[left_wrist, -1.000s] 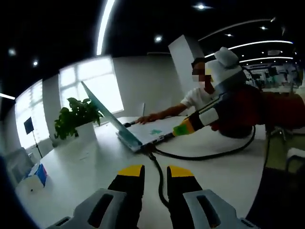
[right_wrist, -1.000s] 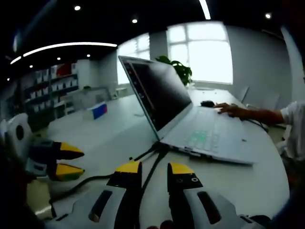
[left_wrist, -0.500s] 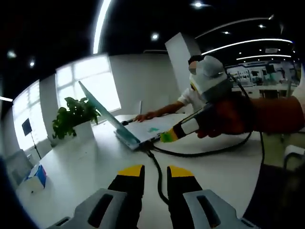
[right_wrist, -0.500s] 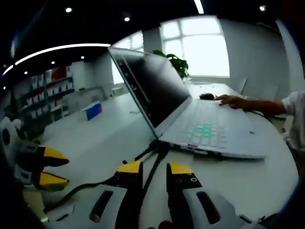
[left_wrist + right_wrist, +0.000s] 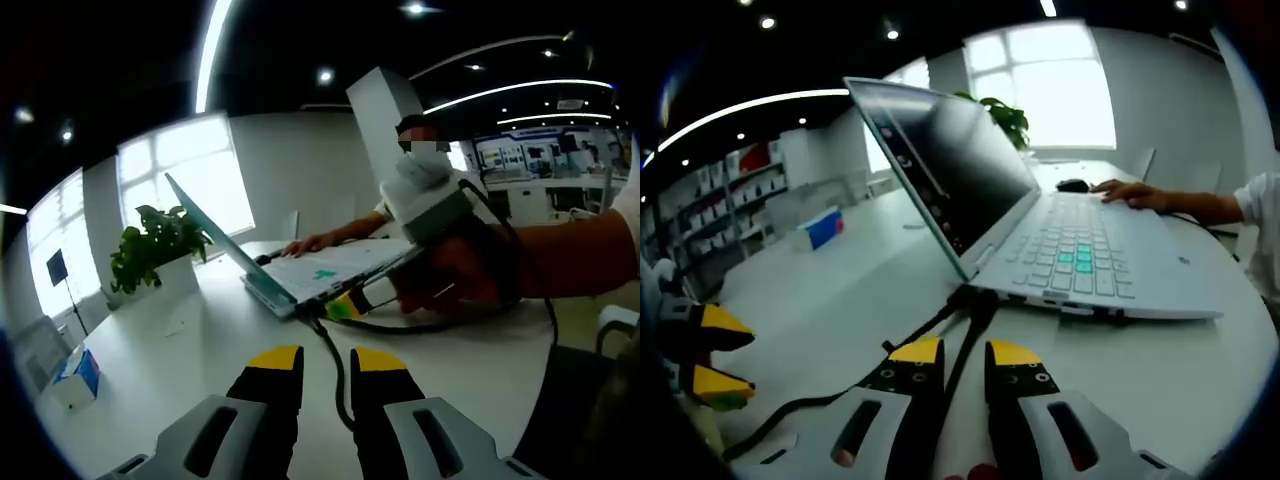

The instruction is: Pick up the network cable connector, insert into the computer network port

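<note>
An open silver laptop [image 5: 300,275] [image 5: 1080,265] sits on the white table [image 5: 180,350], its lit keyboard facing away from my left gripper. Black cables [image 5: 960,335] meet at its near corner. One cable [image 5: 335,375] runs from there toward me between my left gripper's jaws, lying on the table. My left gripper [image 5: 326,360] [image 5: 708,350] is open and holds nothing. My right gripper [image 5: 962,352] [image 5: 340,307], held in a red-sleeved hand, hovers close to the laptop's side edge with small ports [image 5: 1075,310]. It is open with a cable running on the table beneath its gap.
A potted plant [image 5: 160,245] [image 5: 1005,115] stands behind the laptop. A blue and white box [image 5: 75,370] [image 5: 820,228] lies on the table's far part. Another person's hand [image 5: 1130,195] rests on a mouse beside the laptop.
My right gripper has come lower and nearer to the laptop's side, so the laptop looms larger in its view. My left gripper has stayed where it was.
</note>
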Tool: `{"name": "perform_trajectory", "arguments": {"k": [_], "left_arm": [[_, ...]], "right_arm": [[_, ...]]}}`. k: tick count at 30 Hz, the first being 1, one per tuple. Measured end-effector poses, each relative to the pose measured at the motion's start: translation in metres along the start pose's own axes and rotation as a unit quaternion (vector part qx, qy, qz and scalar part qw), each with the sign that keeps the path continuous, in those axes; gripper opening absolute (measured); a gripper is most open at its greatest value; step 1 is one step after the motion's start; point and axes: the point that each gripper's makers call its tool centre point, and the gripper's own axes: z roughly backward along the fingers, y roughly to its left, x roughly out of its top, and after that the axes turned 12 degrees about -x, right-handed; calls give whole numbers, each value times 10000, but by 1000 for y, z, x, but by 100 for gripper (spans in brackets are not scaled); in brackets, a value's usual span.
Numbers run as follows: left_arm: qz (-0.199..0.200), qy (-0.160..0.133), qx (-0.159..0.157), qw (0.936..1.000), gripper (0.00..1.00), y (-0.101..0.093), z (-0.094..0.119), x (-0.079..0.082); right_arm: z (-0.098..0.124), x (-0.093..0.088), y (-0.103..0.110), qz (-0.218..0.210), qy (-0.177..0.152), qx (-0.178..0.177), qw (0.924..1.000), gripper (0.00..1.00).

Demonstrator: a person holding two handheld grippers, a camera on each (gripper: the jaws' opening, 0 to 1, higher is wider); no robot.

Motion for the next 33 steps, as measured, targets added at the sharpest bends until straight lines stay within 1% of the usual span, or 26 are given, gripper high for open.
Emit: {"name": "perform_trajectory", "arguments": {"k": [2,7,8,13,15,19,22,25,29,33], "left_arm": [[13,5,4,10000,20,1,-1,-1],[53,-12,3,10000,20,1,-2,-1],[56,-30,1,10000,20,0,-2,-1],[112,-77,5,9999,20,0,-1,-3],[138,-91,4,9999,20,0,-1,-3],[165,-110,-1,9998,20,-2,1,-4],[184,-120,10,9998,20,-2,4,-5],[190,-109,14,9998,20,-3,4,-7],[226,-129,6,9997,20,-5,4,-8],[241,-173,-30,9996,20,-7,3,-7]], "right_arm": [[-1,0,1,38,-4,-25,10000,16],[-9,-2,1,128,102,-139,9998,15],[-11,-4,1,147,172,-195,9996,14],[-15,-3,2,203,222,-291,9991,11],[-16,-4,3,146,258,-296,9991,8],[-16,-5,4,85,279,-409,9987,7],[-14,-7,2,-170,324,-511,9980,5],[-14,-7,2,-264,326,-611,9972,4],[-14,-6,2,-507,361,-727,9954,4],[-13,-4,2,-570,443,-798,9942,4]]}}
